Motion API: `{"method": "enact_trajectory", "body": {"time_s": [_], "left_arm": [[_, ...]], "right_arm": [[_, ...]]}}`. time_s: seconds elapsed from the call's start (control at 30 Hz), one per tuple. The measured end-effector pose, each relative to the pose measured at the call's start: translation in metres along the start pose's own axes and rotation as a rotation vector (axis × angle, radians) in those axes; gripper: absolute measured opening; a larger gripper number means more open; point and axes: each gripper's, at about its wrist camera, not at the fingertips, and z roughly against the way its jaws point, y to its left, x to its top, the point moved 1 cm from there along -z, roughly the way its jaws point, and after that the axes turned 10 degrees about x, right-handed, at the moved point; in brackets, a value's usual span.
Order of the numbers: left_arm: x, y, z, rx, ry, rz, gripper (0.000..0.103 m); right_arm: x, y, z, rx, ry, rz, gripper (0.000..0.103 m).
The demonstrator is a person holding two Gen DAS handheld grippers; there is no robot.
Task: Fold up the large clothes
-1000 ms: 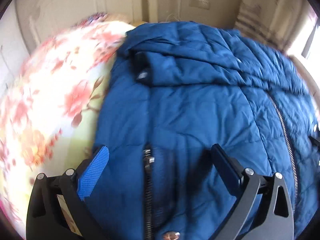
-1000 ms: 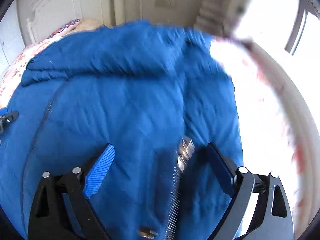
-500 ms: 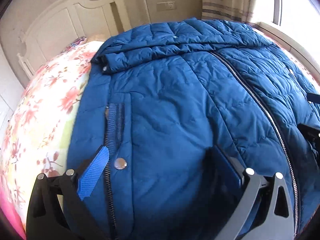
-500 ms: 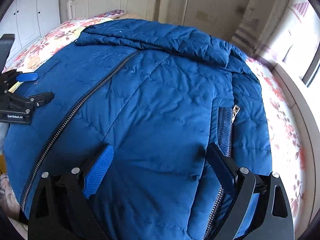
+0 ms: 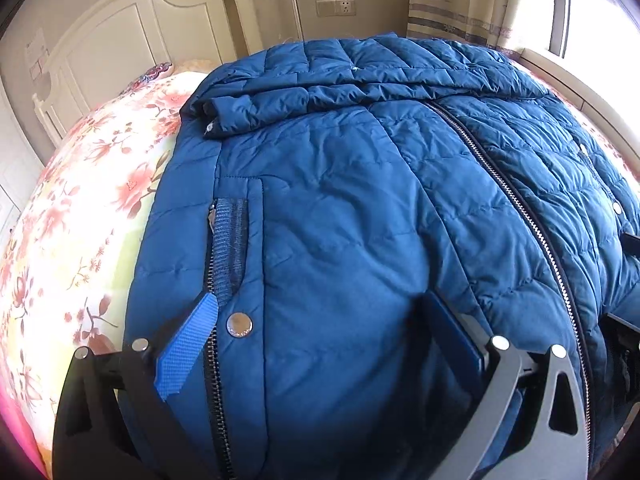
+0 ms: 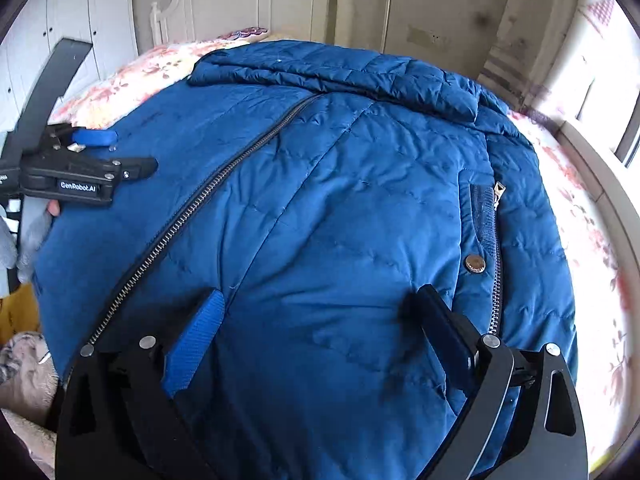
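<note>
Spread front-up across the floral bed (image 5: pixel 80 216), headboard (image 5: pixel 132 36) beyond: a blue puffer jacket (image 5: pixel 340 220), zipped along the centre zipper (image 5: pixel 516 208), sleeves folded across the chest near the collar.

At the left: left gripper (image 5: pixel 316 332) over the hem by the left pocket zipper (image 5: pixel 224 248) and its snap (image 5: pixel 239 325), jaws released and spread wide, nothing between them.

At the right: right gripper (image 6: pixel 320 328) over the hem by the other pocket (image 6: pixel 486 220) and snap (image 6: pixel 475 265), jaws likewise released, empty.

Likely step: taking the bottom hem with both grippers and folding it up toward the collar. To do it well: bite low, at the very edge, through both layers of padding, not just the slick outer shell. Keep the two grips level and evenly apart either side of the centre zipper. Lift together and carry the hem straight toward the headboard, without skew. Lay it short of the collar. Expect puffy fill to spring back; press flat before letting go.
</note>
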Motion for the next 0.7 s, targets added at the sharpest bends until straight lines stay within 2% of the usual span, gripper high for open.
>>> {"method": "enact_trajectory", "body": {"time_s": [0.17, 0.23, 0.27, 0.3, 0.33, 0.43, 0.53, 0.63, 0.7], "left_arm": [[0.000, 0.001, -0.001, -0.004, 0.000, 0.005, 0.101], [0.000, 0.001, -0.001, -0.007, 0.002, 0.006, 0.101], [0.000, 0.001, 0.000, -0.008, 0.002, 0.008, 0.101], [0.000, 0.001, 0.000, -0.009, 0.002, 0.008, 0.101], [-0.001, 0.001, 0.000, -0.009, 0.002, 0.009, 0.101], [-0.001, 0.000, 0.000, -0.007, 0.003, 0.008, 0.101], [-0.003, 0.002, 0.003, 0.002, -0.005, 0.010, 0.101], [-0.011, 0.002, 0.019, 0.028, -0.027, 0.013, 0.101], [-0.021, -0.003, 0.036, -0.010, -0.037, 0.002, 0.101]], "right_arm": [[-0.001, -0.013, 0.025, -0.068, -0.075, -0.036, 0.091], [-0.010, -0.026, 0.019, -0.094, -0.038, -0.066, 0.091], [-0.016, -0.033, 0.013, -0.078, -0.021, -0.082, 0.092], [-0.022, -0.039, 0.015, -0.033, -0.067, -0.112, 0.093], [-0.025, -0.039, 0.017, -0.030, -0.076, -0.112, 0.092], [-0.022, -0.036, 0.021, -0.059, -0.051, -0.104, 0.092], [-0.022, -0.031, 0.035, -0.094, -0.101, -0.112, 0.091], [-0.028, -0.026, 0.044, -0.079, -0.122, -0.101, 0.092], [-0.035, -0.020, 0.040, -0.076, -0.109, -0.078, 0.092]]}}
